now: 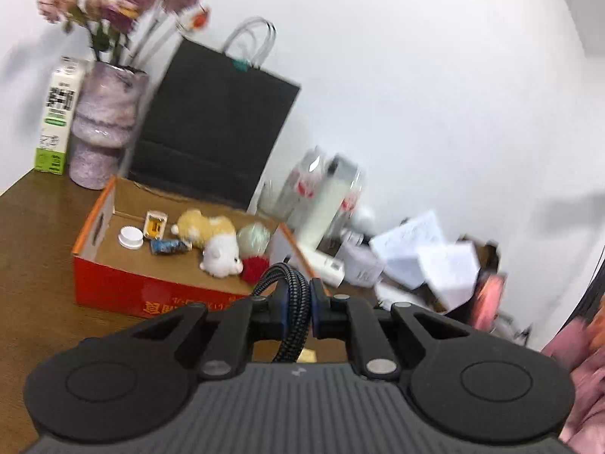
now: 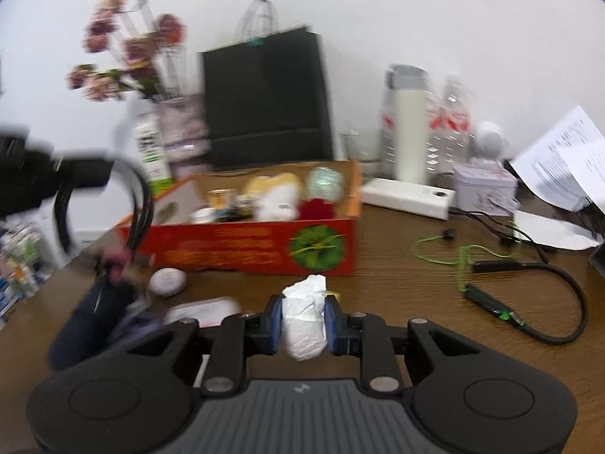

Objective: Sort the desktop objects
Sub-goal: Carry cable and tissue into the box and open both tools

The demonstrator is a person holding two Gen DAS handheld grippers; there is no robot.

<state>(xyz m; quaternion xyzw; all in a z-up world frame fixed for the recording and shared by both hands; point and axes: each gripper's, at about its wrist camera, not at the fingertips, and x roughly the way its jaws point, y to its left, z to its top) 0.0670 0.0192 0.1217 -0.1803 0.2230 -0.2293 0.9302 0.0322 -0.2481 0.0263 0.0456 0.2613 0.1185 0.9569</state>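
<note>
My left gripper (image 1: pixel 297 312) is shut on a coiled black braided cable (image 1: pixel 289 287) and holds it above the table, in front of the red cardboard box (image 1: pixel 124 291). The box holds plush toys (image 1: pixel 211 238), a white lid and small items. In the right wrist view my right gripper (image 2: pixel 304 325) is shut on a crumpled white tissue (image 2: pixel 305 321), low over the wooden table (image 2: pixel 397 295), in front of the red box (image 2: pixel 242 246). The left gripper with its cable (image 2: pixel 75 189) shows blurred at the left of that view.
A black paper bag (image 2: pixel 264 102), a flower vase (image 1: pixel 104 128) and a carton (image 1: pixel 56 113) stand behind the box. Bottles (image 2: pixel 408 125), a white power bank (image 2: pixel 406 195), a tin, papers (image 2: pixel 559 159) and green and black cables (image 2: pixel 491 276) lie right. A white pebble-like object (image 2: pixel 167 282) and a dark pouch (image 2: pixel 90 321) lie left.
</note>
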